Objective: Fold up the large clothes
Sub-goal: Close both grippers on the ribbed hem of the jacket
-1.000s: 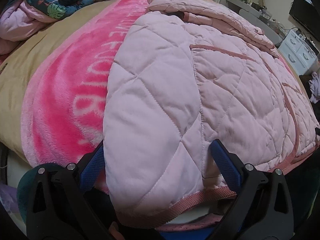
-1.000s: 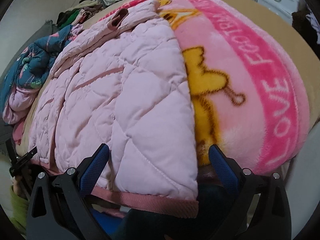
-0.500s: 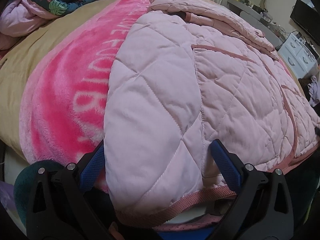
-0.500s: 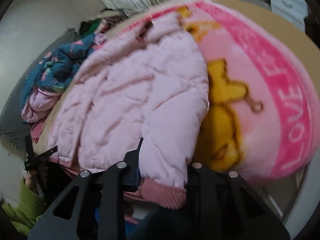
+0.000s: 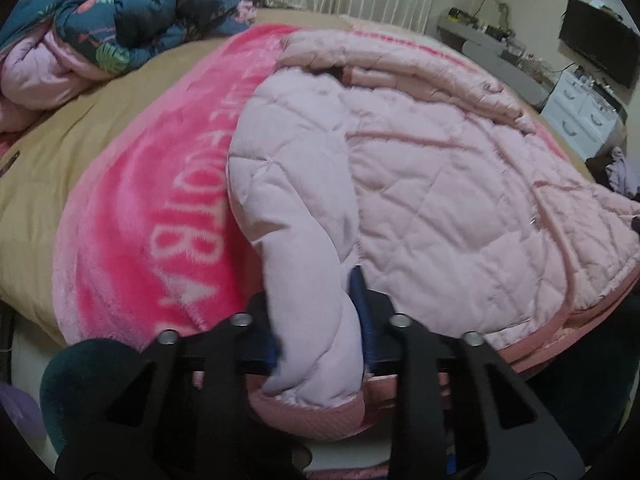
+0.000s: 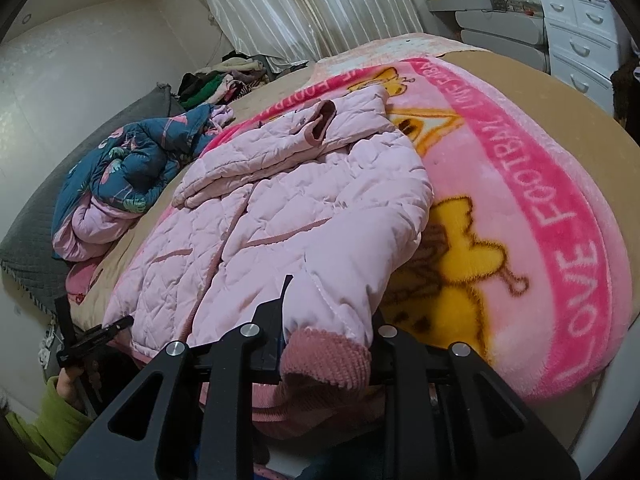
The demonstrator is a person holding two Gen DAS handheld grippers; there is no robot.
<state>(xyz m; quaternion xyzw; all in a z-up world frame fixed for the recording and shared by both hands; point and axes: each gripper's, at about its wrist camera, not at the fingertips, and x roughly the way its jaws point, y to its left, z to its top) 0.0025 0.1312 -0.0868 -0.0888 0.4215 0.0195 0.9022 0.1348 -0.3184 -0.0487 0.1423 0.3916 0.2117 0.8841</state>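
Observation:
A pale pink quilted jacket (image 5: 440,184) lies on a pink fleece blanket (image 5: 152,220) on the bed; it also shows in the right wrist view (image 6: 280,220). My left gripper (image 5: 320,320) is shut on the jacket's near left hem corner, bunched between the blue pads. My right gripper (image 6: 328,328) is shut on the jacket's near right corner by its ribbed pink cuff (image 6: 326,360). Both corners are lifted slightly off the blanket. The left gripper also shows at the left edge of the right wrist view (image 6: 96,336).
A dark blue patterned quilt (image 5: 132,20) lies bunched at the far left of the bed, also in the right wrist view (image 6: 132,164). White drawers (image 6: 580,32) and a shelf stand at the far right. A clothes pile (image 6: 224,80) lies by the curtain.
Both grippers were open around the jacket's near corners; the right one shut first, then the left. Both now pinch the fabric and have lifted it a little.

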